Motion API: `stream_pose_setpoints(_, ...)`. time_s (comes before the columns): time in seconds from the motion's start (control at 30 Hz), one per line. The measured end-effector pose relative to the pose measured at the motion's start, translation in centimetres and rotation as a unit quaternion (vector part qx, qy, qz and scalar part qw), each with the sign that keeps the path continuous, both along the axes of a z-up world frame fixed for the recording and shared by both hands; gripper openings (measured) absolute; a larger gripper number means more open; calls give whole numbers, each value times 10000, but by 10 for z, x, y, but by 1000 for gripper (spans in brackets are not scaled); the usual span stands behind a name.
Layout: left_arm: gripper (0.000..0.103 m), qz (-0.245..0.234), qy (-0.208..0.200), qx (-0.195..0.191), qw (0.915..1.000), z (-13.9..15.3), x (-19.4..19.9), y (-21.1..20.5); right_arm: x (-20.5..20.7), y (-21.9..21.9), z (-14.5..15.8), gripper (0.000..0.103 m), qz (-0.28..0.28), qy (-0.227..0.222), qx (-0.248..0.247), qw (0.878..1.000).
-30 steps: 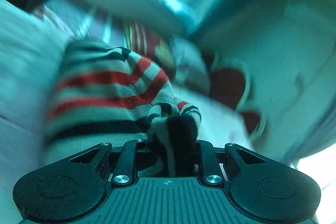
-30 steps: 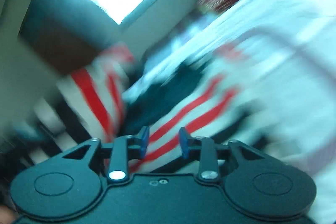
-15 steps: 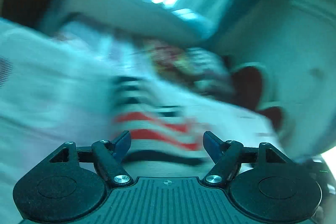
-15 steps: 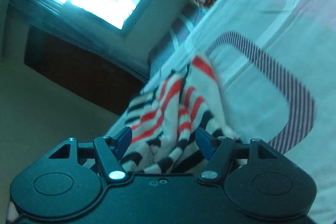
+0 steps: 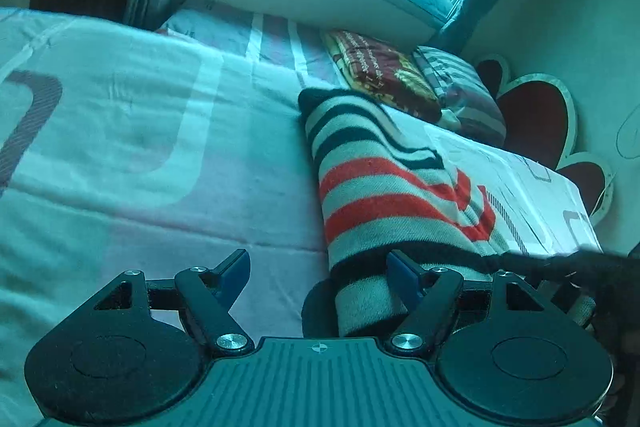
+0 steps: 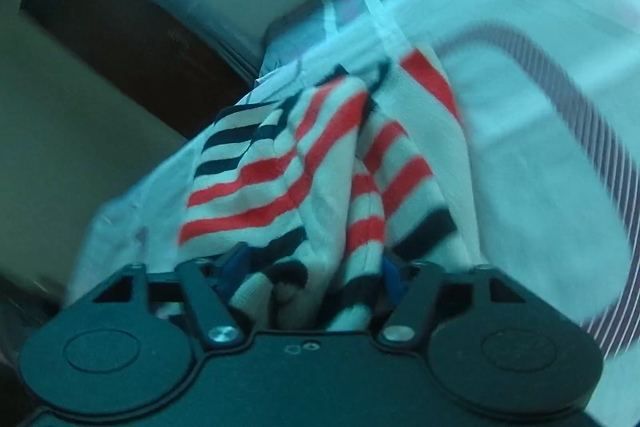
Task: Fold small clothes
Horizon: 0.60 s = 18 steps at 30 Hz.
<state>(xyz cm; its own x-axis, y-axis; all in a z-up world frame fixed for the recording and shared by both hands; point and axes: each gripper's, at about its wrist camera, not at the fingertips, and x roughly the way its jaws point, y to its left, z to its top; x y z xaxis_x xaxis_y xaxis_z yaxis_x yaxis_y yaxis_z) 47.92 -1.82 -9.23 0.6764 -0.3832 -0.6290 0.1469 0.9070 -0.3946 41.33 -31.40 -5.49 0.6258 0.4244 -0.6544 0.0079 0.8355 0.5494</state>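
A small striped garment (image 5: pixel 384 195), white with red and black bands, lies folded on the bed. My left gripper (image 5: pixel 318 269) is open just above the sheet, with the garment's near end against its right finger. In the right wrist view the same garment (image 6: pixel 320 163) is bunched up and fills the gap between the blue-padded fingers of my right gripper (image 6: pixel 314 267), whose jaws stand wide apart. The cloth hides both right fingertips.
The bed (image 5: pixel 140 131) has a pale pink and white quilt. A folded red blanket (image 5: pixel 380 71) and a striped pillow (image 5: pixel 464 95) lie at its far end, under a window. A red heart-shaped headboard (image 5: pixel 536 115) stands at the right. A dark wooden cabinet (image 6: pixel 132 39) stands beside the bed.
My left gripper let go of the garment and opened, then the view steadied. My right gripper opened from nearly shut, and the garment now bunches between its fingers.
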Motion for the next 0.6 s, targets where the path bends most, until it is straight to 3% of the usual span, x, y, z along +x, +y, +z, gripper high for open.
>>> stream_pose_setpoints(0.07,74,-5,-134,68,9999,2,6,-5,-2,10,4,28,192,-242,-523,9982)
stream_pose_setpoints(0.2,74,-36,-229,41,9997,11,17,-12,-28,25,31,24,609,-1428,-1371,9783)
stream_pose_setpoints(0.33,74,-274,-341,105,9990,19,24,-32,-52,12,48,23,343,-2120,-1628,9630)
stream_pose_setpoints(0.4,74,-410,-339,332,9980,20,26,-44,-56,-5,40,23,97,-1993,-1524,9680)
stream_pose_setpoints(0.5,74,-596,-162,681,9958,13,29,-63,-41,-21,1,23,-116,-1329,-1442,9805)
stream_pose_setpoints(0.6,74,-591,-117,672,9959,10,27,-66,-43,-31,-14,23,-329,-1338,-1101,9843)
